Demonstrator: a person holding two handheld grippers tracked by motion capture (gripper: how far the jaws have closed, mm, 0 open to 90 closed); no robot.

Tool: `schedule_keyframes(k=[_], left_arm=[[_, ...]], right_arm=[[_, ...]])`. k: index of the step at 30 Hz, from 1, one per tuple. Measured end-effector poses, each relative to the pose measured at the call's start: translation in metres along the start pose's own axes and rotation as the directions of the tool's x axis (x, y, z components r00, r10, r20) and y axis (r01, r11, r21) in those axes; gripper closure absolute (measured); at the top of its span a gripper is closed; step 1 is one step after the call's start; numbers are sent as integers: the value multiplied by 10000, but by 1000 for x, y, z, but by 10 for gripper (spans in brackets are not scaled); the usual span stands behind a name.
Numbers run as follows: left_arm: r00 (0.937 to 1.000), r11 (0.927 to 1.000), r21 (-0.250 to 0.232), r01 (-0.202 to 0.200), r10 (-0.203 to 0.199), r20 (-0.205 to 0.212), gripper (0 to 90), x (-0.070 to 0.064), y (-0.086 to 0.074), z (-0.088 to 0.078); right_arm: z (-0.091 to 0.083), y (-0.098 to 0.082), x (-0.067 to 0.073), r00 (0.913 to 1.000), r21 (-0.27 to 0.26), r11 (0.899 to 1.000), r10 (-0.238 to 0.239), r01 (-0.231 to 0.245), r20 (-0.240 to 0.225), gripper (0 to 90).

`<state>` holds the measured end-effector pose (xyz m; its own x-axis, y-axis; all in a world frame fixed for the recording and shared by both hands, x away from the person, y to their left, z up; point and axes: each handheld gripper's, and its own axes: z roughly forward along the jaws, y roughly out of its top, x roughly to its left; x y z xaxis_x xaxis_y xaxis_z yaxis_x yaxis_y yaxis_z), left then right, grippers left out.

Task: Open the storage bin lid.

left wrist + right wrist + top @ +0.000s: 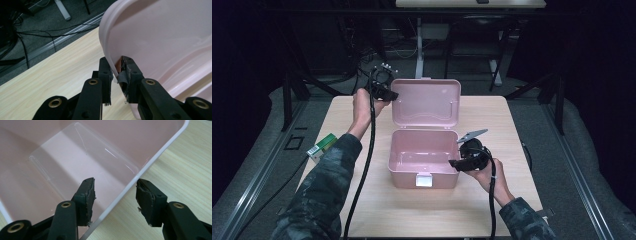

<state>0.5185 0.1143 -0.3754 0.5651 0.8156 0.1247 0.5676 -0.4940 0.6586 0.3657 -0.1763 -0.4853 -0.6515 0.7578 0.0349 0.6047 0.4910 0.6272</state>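
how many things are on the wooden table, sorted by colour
pink: 1, open pink plastic box with hinged lid
green and white: 1, small green and white carton at the table's left edge
total: 2

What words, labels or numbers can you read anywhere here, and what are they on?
No text can be read in any view.
Small green and white carton at the table's left edge: it carries print, too small and blurred to read.
White latch on the front of the pink box: no legible marking.
Pink lid, left gripper and right gripper: no lettering visible.
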Motion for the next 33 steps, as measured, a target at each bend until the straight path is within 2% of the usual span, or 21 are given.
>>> schedule_keyframes(k=[6, 10, 13, 20, 33], left_arm=[[10000, 9997, 233, 58, -59, 44, 789, 3, 4, 9], [9996, 9991, 343, 264, -267, 75, 789, 7, 5, 18], [9989, 9983, 411, 417, -425, 197, 792, 9, 6, 21], [9980, 9972, 461, 593, -602, 200, 791, 10, 5, 28], [9937, 9898, 912, 1097, -1115, 138, 792, 14, 4, 47]], right_arm=[[0, 0, 1, 10000, 15, 10000, 8, -8, -1, 487], [1, 0, 1, 10000, 6, 10000, -7, 7, 26, 487], [1, 0, 1, 10000, 0, 10000, 20, -20, 22, 487], [1, 0, 1, 10000, 31, 10000, -7, 7, 59, 486], [2, -1, 0, 10000, -123, 9999, 59, -58, 55, 474]])
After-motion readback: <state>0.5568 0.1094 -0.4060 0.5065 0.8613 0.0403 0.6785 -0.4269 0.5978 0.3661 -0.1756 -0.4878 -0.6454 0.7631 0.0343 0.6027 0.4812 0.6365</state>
